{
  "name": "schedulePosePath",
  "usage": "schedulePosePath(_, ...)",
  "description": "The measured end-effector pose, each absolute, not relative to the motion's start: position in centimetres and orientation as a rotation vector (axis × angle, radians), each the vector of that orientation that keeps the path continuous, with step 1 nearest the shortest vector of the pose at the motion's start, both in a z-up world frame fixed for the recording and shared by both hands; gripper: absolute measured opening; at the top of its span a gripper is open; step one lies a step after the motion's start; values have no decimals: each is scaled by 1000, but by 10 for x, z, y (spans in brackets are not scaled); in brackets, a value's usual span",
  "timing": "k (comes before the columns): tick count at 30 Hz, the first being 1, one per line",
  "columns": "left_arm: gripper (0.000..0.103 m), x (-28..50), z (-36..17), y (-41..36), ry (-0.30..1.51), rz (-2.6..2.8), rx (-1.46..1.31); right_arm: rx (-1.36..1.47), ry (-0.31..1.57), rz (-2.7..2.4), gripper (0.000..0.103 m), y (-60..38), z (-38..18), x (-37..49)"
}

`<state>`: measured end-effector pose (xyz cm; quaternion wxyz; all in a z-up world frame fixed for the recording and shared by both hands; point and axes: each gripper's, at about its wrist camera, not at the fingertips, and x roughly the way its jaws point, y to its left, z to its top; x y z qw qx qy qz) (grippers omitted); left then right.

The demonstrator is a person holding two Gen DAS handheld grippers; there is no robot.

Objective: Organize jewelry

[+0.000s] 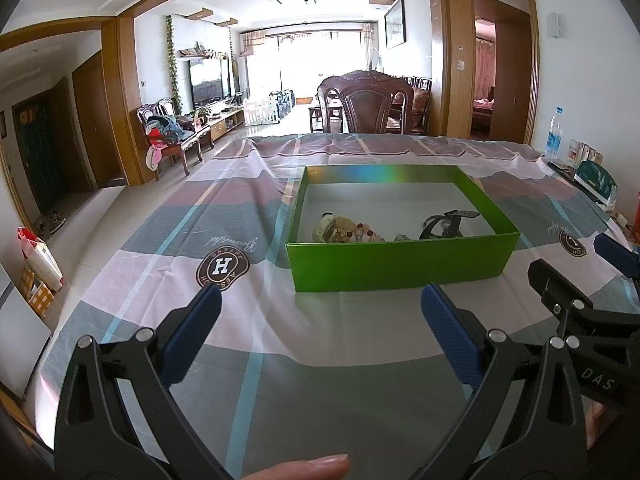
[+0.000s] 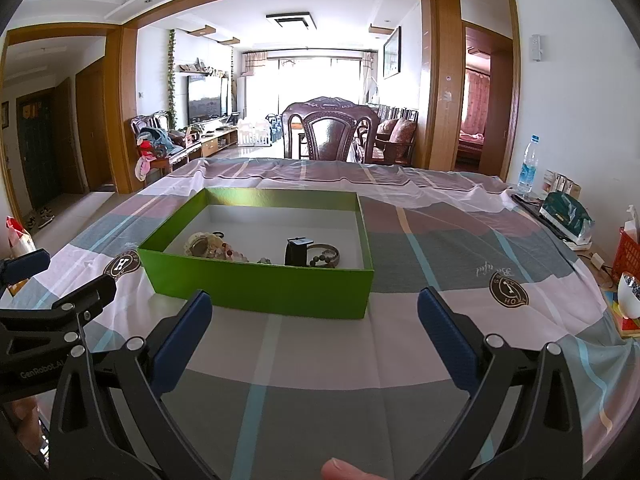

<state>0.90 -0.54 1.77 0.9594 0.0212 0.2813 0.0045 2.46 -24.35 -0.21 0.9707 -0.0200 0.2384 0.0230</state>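
A green open box (image 1: pixel 400 262) sits on the plaid tablecloth; it also shows in the right wrist view (image 2: pixel 260 290). Inside lie a pale watch with a bead bracelet (image 1: pixel 340 230) (image 2: pixel 208 246) on the left and a black watch with a dark bead bracelet (image 1: pixel 444 224) (image 2: pixel 312 254) on the right. My left gripper (image 1: pixel 320 320) is open and empty, held above the cloth in front of the box. My right gripper (image 2: pixel 316 320) is open and empty, also in front of the box, to the right of the left one.
A carved wooden chair (image 2: pixel 330 132) stands behind the table's far edge. At the right edge are a water bottle (image 2: pixel 528 168), a green package (image 2: pixel 566 212), a red basket (image 2: pixel 626 256) and a white bowl (image 2: pixel 630 294). The table's left edge (image 1: pixel 120 240) drops to the floor.
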Motion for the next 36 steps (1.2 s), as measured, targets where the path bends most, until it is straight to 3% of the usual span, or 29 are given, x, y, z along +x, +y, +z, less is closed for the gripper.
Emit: schedulePosePath(36, 99, 5, 14, -4, 576, 7, 54, -41, 482, 44, 100, -244, -3, 24)
